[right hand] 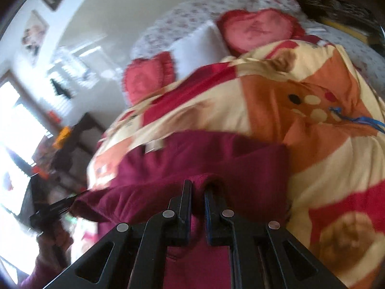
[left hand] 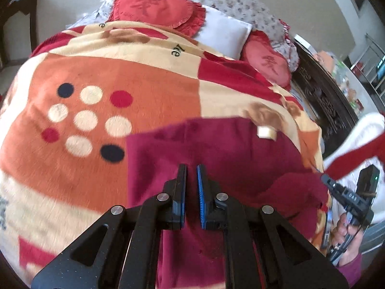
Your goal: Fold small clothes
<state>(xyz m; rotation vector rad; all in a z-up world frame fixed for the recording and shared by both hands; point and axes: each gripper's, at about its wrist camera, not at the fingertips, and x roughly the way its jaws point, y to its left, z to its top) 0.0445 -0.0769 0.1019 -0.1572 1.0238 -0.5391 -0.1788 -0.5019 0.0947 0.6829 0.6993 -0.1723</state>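
Left gripper [left hand: 191, 168] nearly closed over maroon garment [left hand: 216, 149] — whether pinching cloth, unclear. Right gripper [right hand: 197, 185] clamped on a raised fold of the garment [right hand: 192, 159]. Garment spread on patterned blanket [left hand: 108, 72] — red pillows [left hand: 154, 4] beyond.

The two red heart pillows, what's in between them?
A white pillow lies between the two red heart pillows, at the head of the bed. The left wrist view shows it most clearly.
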